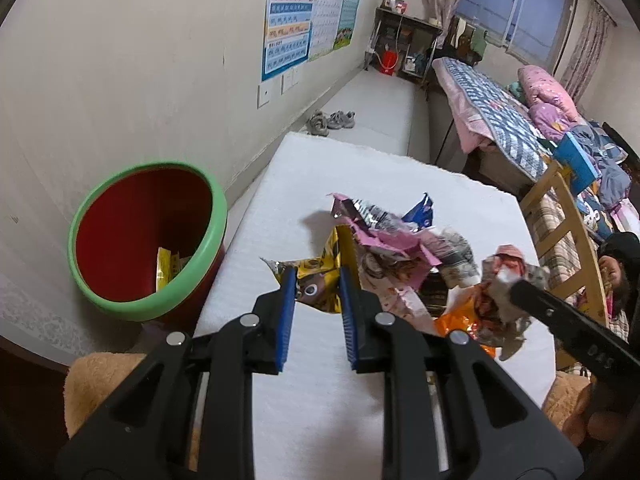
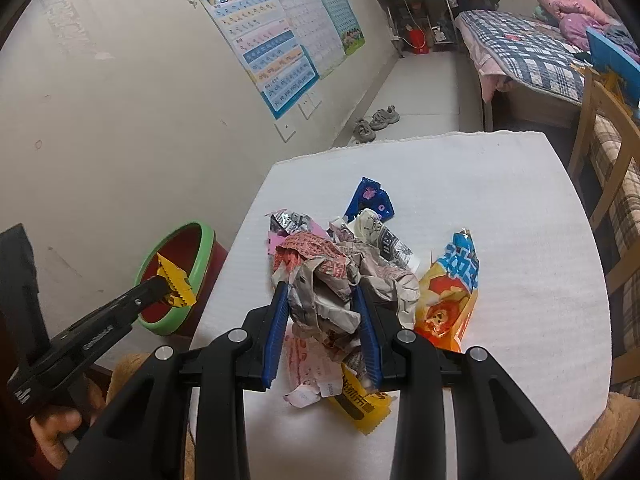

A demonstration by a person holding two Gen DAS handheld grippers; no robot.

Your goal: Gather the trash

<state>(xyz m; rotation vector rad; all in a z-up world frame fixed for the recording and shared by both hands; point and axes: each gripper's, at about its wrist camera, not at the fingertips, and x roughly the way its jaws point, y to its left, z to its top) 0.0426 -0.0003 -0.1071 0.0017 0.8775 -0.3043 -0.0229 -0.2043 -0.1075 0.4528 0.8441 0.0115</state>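
Observation:
My left gripper [image 1: 317,280] is shut on a yellow snack wrapper [image 1: 324,256] and holds it off the table. In the right wrist view the same gripper [image 2: 164,285] carries the wrapper [image 2: 178,286] in front of the red bin with a green rim [image 2: 200,248]. My right gripper [image 2: 321,290] is shut on a crumpled wad of printed paper [image 2: 324,308], lifted a little above the pile of wrappers [image 2: 304,248]. The bin [image 1: 218,216] stands on the floor left of the table, with a yellow wrapper [image 1: 166,272] inside.
On the white foam table top [image 2: 500,240] lie an orange and blue chip bag [image 2: 452,292], a blue wrapper [image 2: 370,200] and a yellow packet [image 2: 360,404]. A wooden chair [image 2: 592,152] and a bed [image 1: 492,112] stand to the right. Shoes [image 1: 330,122] sit by the wall.

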